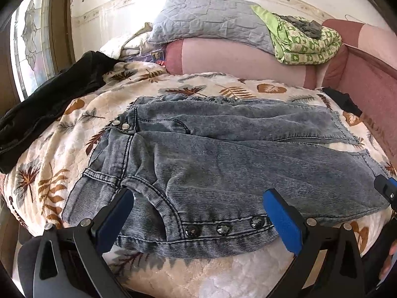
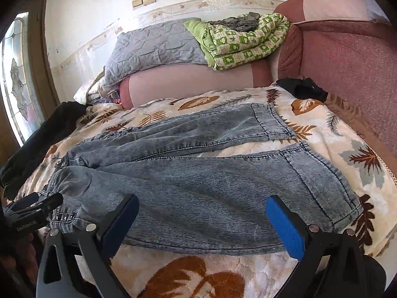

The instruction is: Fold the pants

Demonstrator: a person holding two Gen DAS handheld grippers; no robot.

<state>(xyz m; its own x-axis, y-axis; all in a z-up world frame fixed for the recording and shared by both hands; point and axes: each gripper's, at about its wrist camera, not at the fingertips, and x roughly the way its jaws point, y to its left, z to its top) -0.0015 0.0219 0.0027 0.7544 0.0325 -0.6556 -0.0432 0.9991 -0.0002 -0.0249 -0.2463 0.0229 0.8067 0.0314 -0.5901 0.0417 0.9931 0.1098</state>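
Jeans [image 1: 223, 154] lie flat, unfolded; left gripper [image 1: 198, 218] and right gripper [image 2: 203, 223] hang spread at the near edge; next, pinch it.

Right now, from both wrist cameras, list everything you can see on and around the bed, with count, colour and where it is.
jeans: one pair, grey-blue denim, spread flat on the blanket, legs side by side
leaf-print blanket: one, cream with brown and grey leaves, covering the bed
black garment: one, on the blanket beyond the jeans' waist
small black cloth: one, far corner by the headboard
grey quilted pillow: one, on the pink bolster
pink bolster: one, along the wall
green patterned quilt: one, folded, beside the pillow
dark grey cloth: one, atop that quilt
headboard: pink, padded
left gripper: open, over the waist
right gripper: open, over the near leg
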